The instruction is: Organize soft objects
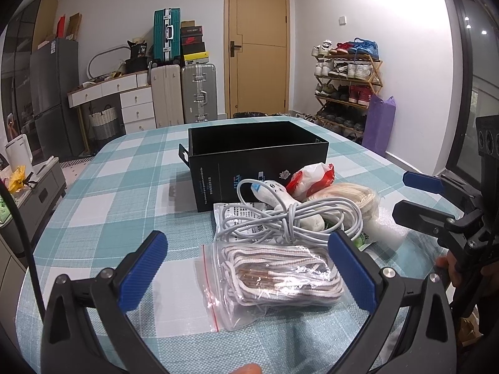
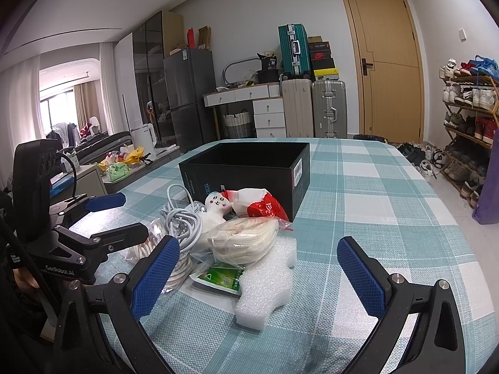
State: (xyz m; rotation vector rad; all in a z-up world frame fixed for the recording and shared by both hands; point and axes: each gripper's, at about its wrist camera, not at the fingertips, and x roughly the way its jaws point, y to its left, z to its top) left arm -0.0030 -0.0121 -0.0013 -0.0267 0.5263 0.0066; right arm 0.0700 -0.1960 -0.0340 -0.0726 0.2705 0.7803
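Note:
An open black box (image 1: 259, 152) stands on the checked tablecloth, also in the right wrist view (image 2: 246, 168). In front of it lies a pile: a zip bag of white laces (image 1: 274, 277), a coiled white cable (image 1: 290, 215), a small white doll (image 2: 218, 205), a red-and-white bag (image 2: 262, 205), a bag of cream cord (image 2: 243, 243), white foam (image 2: 268, 290) and a green packet (image 2: 221, 279). My left gripper (image 1: 249, 261) is open, its jaws either side of the lace bag. My right gripper (image 2: 259, 271) is open around the foam, empty.
The teal-and-white checked table (image 2: 374, 218) extends to the right of the pile. Beyond it are suitcases (image 1: 184, 93), a white drawer desk (image 1: 124, 99), a wooden door (image 1: 257, 46) and a shoe rack (image 1: 346, 84). A purple bag (image 1: 379, 124) stands by the rack.

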